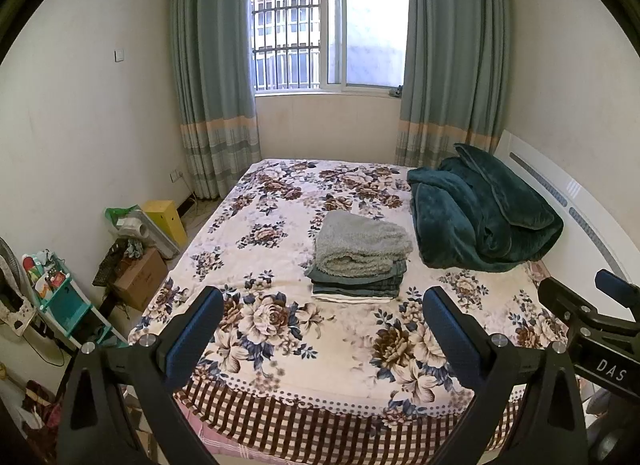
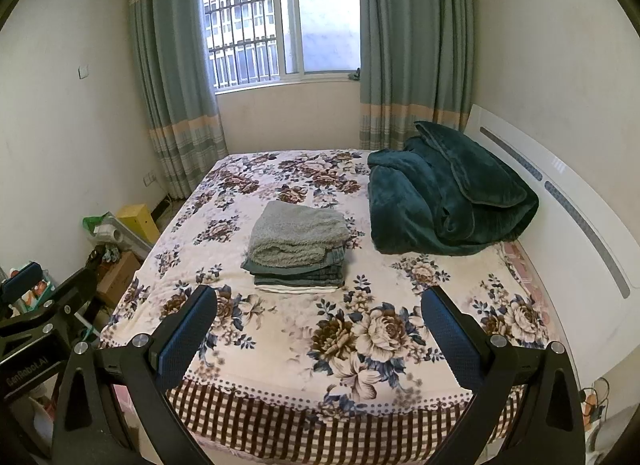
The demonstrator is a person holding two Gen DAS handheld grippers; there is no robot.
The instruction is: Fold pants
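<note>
Bedroom, seen from foot of bed. Left gripper [image 1: 322, 319] spread wide, empty, raised above near edge of floral bedspread [image 1: 280, 265]. Right gripper [image 2: 320, 315] likewise wide apart, holding nothing, beside left one. Folded pants [image 2: 298, 271] lie mid-bed in neat stack, fluffy grey garment [image 2: 298, 235] on top. Crumpled dark green blanket [image 2: 448, 193] just right of stack, against white headboard [image 2: 580, 201].

Bed [image 1: 280, 349] under floral cover, folded clothes stack [image 1: 360, 265] mid-bed (fuzzy grey piece topmost), teal blanket [image 1: 480, 217] near headboard
</note>
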